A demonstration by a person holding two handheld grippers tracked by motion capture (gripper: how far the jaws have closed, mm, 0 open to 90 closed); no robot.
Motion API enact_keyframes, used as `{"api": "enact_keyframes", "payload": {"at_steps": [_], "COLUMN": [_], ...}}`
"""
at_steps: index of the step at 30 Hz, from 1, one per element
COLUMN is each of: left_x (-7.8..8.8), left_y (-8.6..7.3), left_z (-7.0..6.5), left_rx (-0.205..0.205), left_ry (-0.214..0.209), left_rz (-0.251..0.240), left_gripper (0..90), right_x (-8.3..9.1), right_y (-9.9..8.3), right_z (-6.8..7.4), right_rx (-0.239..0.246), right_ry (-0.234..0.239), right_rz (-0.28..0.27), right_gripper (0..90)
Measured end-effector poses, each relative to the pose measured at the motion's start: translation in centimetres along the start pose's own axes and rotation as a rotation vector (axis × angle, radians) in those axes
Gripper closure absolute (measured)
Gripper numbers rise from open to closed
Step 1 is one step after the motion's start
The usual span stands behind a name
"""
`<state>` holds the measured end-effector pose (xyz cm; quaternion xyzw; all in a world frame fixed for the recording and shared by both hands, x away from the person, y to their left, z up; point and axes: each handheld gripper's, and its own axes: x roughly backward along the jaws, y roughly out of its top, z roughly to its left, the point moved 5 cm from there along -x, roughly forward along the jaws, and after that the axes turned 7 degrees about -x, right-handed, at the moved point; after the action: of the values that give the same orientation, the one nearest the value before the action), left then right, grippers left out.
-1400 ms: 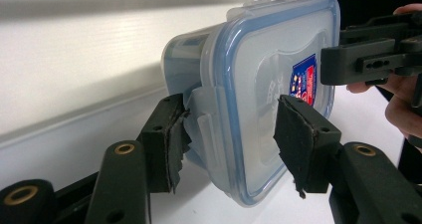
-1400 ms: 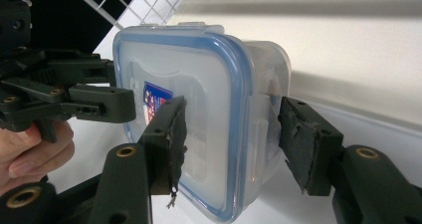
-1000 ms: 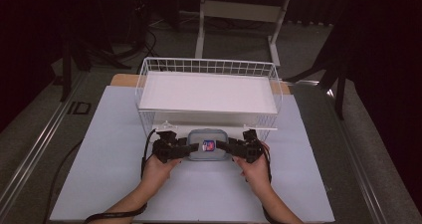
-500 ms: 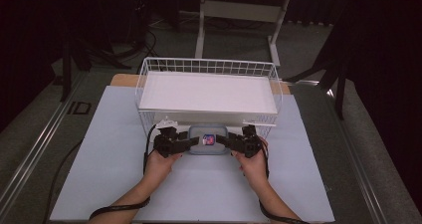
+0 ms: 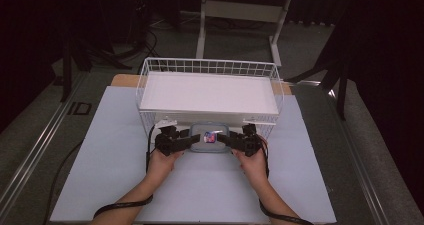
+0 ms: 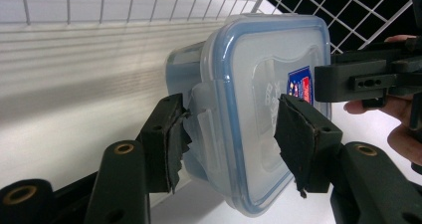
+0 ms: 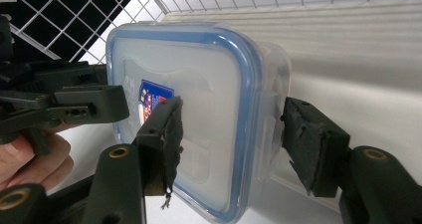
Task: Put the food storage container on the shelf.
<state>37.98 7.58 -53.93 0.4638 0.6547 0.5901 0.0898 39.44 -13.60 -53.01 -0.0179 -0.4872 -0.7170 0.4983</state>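
Both tongs around container

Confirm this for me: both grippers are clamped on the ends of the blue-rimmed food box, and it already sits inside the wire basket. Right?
Not quite. Both grippers, left and right, do clamp the food box, but the high view shows it in front of the wire basket, outside its near wall, not inside.

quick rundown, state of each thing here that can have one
food container: lid on, side flaps down, held between both tongs at the basket's near side
left tongs: shut on the container's edge
right tongs: shut on the opposite edge
wire basket: upright on the table, white tray resting on top
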Motion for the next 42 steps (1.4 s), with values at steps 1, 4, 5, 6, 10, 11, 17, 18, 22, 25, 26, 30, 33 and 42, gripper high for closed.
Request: {"api": "enact_keyframes", "payload": {"at_steps": [1,4,5,6,10,11,17,18,22,25,26,30,33,42], "left_x": [0.0,-0.1,-0.2,-0.2,-0.4,-0.4,-0.7,-0.8,-0.8,-0.6,-0.5,0.1,0.8,4.0], "left_y": [0.0,0.0,0.2,0.2,0.5,0.6,0.6,0.6,0.6,0.7,0.7,0.7,0.4,-0.4], "left_z": [0.0,0.2,0.2,0.2,-0.2,-0.1,0.7,0.7,0.8,0.8,0.8,0.3,-0.2,-1.2], "left_rx": [-0.001,-0.003,-0.013,-0.013,-0.050,-0.040,-0.004,-0.015,-0.042,-0.038,-0.047,-0.049,-0.056,-0.085], "left_ry": [-0.001,-0.006,0.003,0.003,0.044,0.048,0.063,0.096,0.121,0.134,0.128,0.127,0.119,0.075], "left_rz": [-0.004,-0.016,-0.015,-0.015,-0.017,-0.017,-0.031,-0.035,-0.030,-0.045,-0.055,-0.060,-0.047,-0.046], "left_gripper": [46.9,46.7,46.0,45.5,44.4,44.4,41.4,41.6,40.9,40.9,40.9,40.8,39.5,24.4], "right_x": [0.0,-0.1,-0.2,-0.2,-0.2,-0.2,-0.3,-0.4,-0.6,-0.4,-0.2,0.5,1.0,2.5], "right_y": [0.0,-0.2,-0.2,-0.1,0.1,0.1,0.1,0.1,-0.1,0.0,0.0,-0.1,-0.2,-1.4], "right_z": [0.0,0.1,0.2,0.3,0.3,0.3,-0.2,-0.2,0.0,0.1,0.3,0.8,1.0,2.6], "right_rx": [0.000,0.020,0.010,0.004,0.045,0.045,0.021,0.021,0.019,0.035,0.055,0.069,0.096,0.166], "right_ry": [0.000,-0.013,-0.024,-0.030,-0.068,-0.068,-0.087,-0.083,-0.080,-0.080,-0.089,-0.090,-0.101,-0.123], "right_rz": [0.000,-0.004,-0.003,-0.002,-0.028,-0.028,-0.021,-0.022,-0.017,-0.035,-0.040,-0.042,-0.050,-0.064], "right_gripper": [41.7,40.0,39.0,38.7,37.9,37.9,37.9,37.9,38.0,38.0,38.0,38.0,38.0,43.1]}}
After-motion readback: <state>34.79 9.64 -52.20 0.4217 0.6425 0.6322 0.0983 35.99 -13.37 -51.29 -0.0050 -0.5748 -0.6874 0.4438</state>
